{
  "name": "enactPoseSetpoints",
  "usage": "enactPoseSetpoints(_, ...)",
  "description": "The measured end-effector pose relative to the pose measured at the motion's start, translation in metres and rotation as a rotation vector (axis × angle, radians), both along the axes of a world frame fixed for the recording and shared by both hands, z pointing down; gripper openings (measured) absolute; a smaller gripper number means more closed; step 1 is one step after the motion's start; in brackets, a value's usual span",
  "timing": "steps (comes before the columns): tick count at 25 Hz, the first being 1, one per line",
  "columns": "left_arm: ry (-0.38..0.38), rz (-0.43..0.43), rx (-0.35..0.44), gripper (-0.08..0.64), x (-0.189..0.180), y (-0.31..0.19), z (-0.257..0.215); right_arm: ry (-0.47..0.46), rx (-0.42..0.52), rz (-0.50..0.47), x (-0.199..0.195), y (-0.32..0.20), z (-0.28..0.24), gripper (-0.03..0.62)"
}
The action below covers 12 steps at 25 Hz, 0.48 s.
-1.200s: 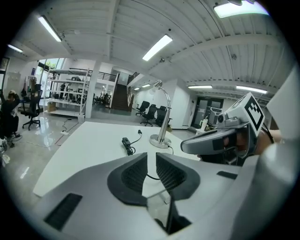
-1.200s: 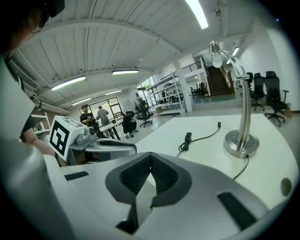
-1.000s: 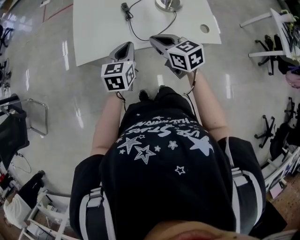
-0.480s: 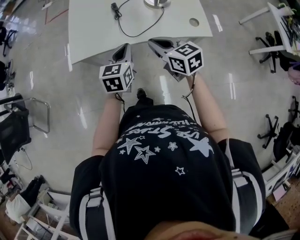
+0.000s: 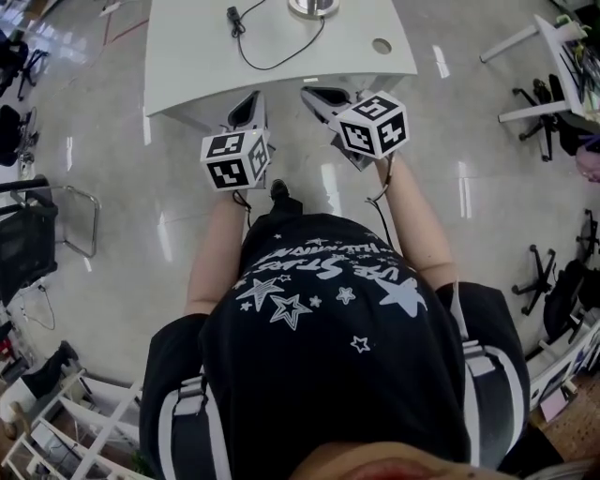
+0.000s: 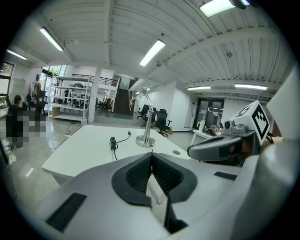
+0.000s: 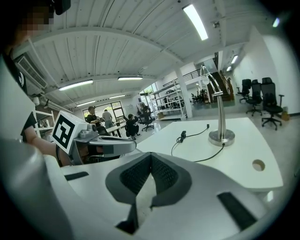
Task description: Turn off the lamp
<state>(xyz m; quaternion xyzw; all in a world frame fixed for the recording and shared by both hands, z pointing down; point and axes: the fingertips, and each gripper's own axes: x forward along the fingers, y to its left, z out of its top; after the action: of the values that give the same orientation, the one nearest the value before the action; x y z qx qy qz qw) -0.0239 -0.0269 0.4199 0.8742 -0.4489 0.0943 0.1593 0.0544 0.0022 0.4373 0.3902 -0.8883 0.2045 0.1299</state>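
The lamp stands on the white table (image 5: 187, 66): in the head view its round metal base (image 5: 312, 7) is at the top edge, its black cord runs to an inline switch (image 5: 232, 17). The left gripper view shows the base (image 6: 145, 139) and switch (image 6: 112, 140). In the right gripper view I see the base (image 7: 221, 137), the curved arm and the lamp head (image 7: 205, 76). My left gripper (image 5: 248, 99) and right gripper (image 5: 321, 95) hover side by side at the table's near edge, well short of the lamp. Both are shut and hold nothing.
A round cable hole (image 5: 381, 45) sits near the table's right corner. On the glossy floor, a metal-framed chair (image 5: 56, 220) stands left and office chairs (image 5: 544, 272) right. Another white table (image 5: 553, 56) is far right. People sit at desks (image 7: 110, 123) in the background.
The person has stepped, and the table has shifted a little up and left in the head view. Both grippers stay side by side, their jaws unchanged.
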Motion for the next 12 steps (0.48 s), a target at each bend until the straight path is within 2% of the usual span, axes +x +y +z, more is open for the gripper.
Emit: enactPoseSetpoints(12, 0.022, -0.043, 0.047, 0.012, -0.015, 0.056, -0.017, 0.002, 0.04, -0.064, -0.023, 0.054, -0.009, 0.006)
